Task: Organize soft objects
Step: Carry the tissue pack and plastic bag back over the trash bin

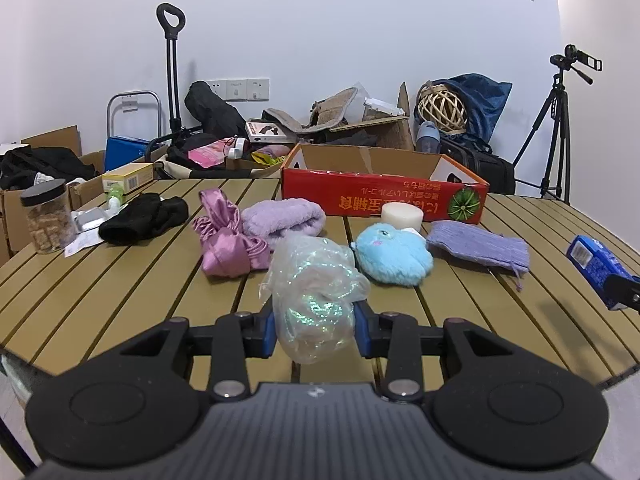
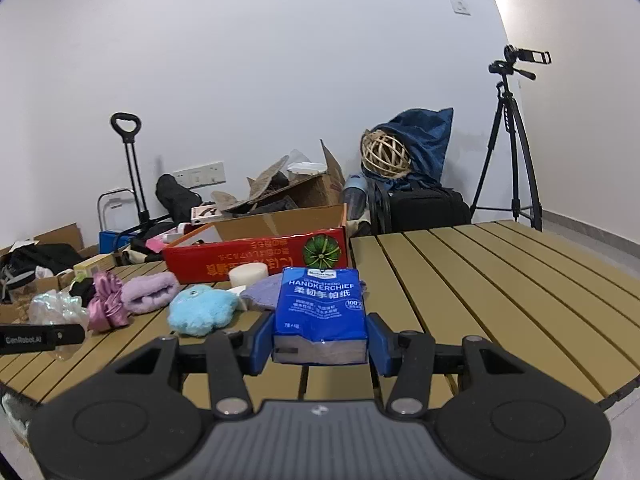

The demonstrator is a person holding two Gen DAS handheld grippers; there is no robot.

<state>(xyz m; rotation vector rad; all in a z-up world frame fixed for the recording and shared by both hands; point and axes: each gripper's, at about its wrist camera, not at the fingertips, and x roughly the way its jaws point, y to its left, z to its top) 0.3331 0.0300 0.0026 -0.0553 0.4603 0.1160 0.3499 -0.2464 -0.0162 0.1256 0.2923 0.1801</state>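
1. The left gripper [image 1: 314, 330] is pinching an iridescent plastic-wrapped bundle [image 1: 314, 292] between its blue pads, held above the slatted table [image 1: 120, 280].
2. The right gripper [image 2: 320, 340] is clamping a blue handkerchief tissue pack [image 2: 321, 312] by its 2 sides.
3. Judging the step as carrying both to the red cardboard box [image 2: 256, 258], ahead and left of the right gripper: keeping pressure light is wise, since both crush easily.
4. The pack's long axis is running away from the gripper, label upward.
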